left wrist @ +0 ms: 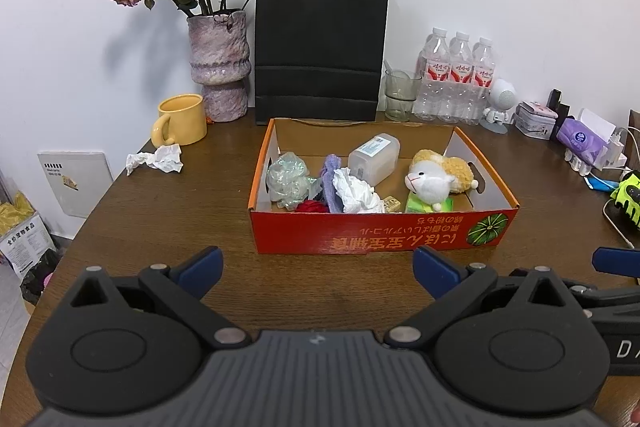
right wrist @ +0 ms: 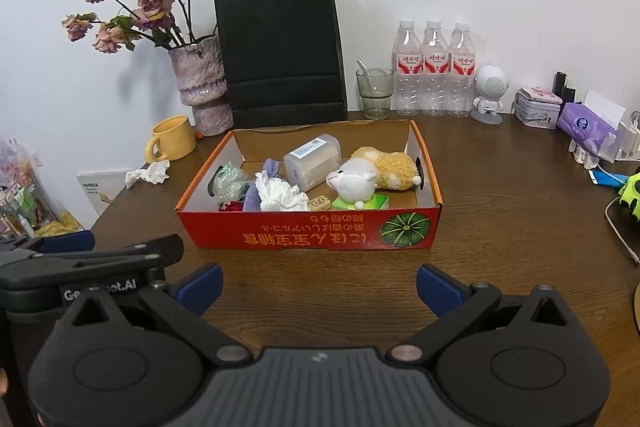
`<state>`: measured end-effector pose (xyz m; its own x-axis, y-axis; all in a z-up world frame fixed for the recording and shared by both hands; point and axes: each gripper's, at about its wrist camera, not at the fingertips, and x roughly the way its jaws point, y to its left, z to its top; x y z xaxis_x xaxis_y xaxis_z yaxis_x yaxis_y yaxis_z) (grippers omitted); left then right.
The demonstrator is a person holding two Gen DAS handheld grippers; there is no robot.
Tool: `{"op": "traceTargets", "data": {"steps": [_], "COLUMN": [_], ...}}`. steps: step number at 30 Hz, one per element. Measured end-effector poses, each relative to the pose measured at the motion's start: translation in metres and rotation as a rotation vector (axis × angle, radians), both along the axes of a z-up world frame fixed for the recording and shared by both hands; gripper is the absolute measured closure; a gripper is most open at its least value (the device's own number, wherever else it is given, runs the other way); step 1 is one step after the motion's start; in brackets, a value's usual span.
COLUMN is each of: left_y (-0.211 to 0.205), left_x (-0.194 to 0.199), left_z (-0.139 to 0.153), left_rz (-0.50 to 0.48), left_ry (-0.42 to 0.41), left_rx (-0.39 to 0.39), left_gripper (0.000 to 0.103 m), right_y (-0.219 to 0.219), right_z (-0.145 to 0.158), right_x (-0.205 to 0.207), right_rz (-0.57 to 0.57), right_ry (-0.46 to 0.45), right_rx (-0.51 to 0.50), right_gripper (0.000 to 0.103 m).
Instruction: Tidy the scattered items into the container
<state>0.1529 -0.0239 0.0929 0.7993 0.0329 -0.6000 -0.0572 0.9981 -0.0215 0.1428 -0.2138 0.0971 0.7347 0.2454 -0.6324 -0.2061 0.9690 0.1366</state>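
A red cardboard box (left wrist: 372, 231) (right wrist: 288, 237) sits mid-table. It holds a plush sheep (left wrist: 436, 179) (right wrist: 368, 177), a clear plastic jar (left wrist: 374, 157) (right wrist: 312, 159), crumpled white paper (left wrist: 356, 193) (right wrist: 278, 195), a purple cloth (left wrist: 330, 171), an iridescent wrapper (left wrist: 288, 179) (right wrist: 228, 179) and a red item (left wrist: 310, 206). A crumpled tissue (left wrist: 154, 159) (right wrist: 148, 173) lies on the table left of the box. My left gripper (left wrist: 318, 267) is open and empty, in front of the box. My right gripper (right wrist: 320, 285) is open and empty, also in front of the box.
A yellow mug (left wrist: 180, 121) (right wrist: 172, 139), a vase of dried roses (left wrist: 220, 67), a black paper bag (left wrist: 320, 47), a glass (left wrist: 400, 95), three water bottles (left wrist: 456, 79), a small white robot figure (right wrist: 490, 93), tins and a tissue pack (right wrist: 584, 127) line the back wall. Cables lie at right.
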Motion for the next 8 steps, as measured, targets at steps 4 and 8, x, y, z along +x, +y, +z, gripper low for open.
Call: {"op": "traceTargets", "data": {"steps": [4,8], "left_y": [0.0003,0.001], "left_x": [0.0003,-0.0002], "left_z": [-0.001,-0.002], "left_rz": [0.001,0.002], "left_ry": [0.003,0.002], "left_rx": [-0.007,-0.006], "left_gripper": [0.0,0.0], "right_y": [-0.0005,-0.0008], "right_z": [-0.0009,-0.0015], "right_x": [0.0006,0.0006], "right_rz": [-0.003,-0.003], "right_ry": [0.003,0.004], "right_rx": [0.004,0.003], "right_gripper": [0.0,0.0]}}
